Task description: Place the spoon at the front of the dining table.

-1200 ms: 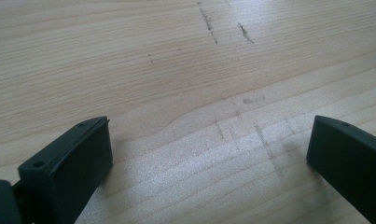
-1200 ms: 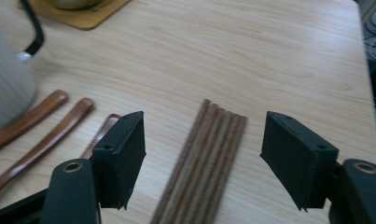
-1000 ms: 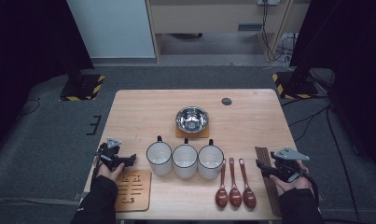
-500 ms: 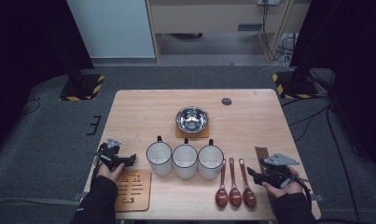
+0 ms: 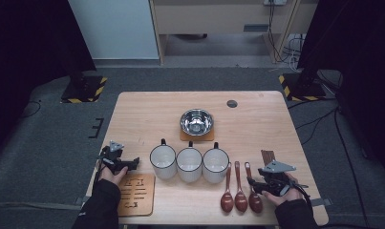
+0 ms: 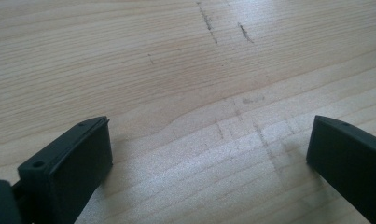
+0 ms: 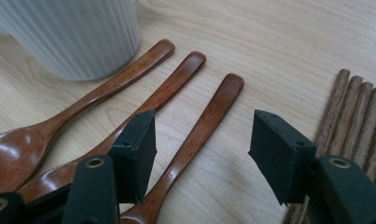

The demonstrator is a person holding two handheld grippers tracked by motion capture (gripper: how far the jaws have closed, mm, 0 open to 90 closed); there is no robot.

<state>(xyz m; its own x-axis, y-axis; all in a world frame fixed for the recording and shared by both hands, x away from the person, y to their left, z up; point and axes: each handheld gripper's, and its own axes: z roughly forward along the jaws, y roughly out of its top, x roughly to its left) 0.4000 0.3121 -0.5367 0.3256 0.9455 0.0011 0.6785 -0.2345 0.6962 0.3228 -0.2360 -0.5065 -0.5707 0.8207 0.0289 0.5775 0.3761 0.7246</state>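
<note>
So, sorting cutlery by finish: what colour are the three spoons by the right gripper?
The spoons are glossy reddish-brown wood, clearest in the right gripper view.

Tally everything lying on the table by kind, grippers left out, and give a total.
White ribbed mugs with dark rims: 3
Reddish-brown wooden spoons: 3
Shiny steel bowl: 1
Square wooden coaster under the bowl: 1
Carved wooden trivet: 1
Bundle of dark wooden sticks: 1
Total: 10

The left gripper holds its two black jaws wide apart. Between them lies bare pale wooden table, its grain marked by faint dark scratches.
</note>
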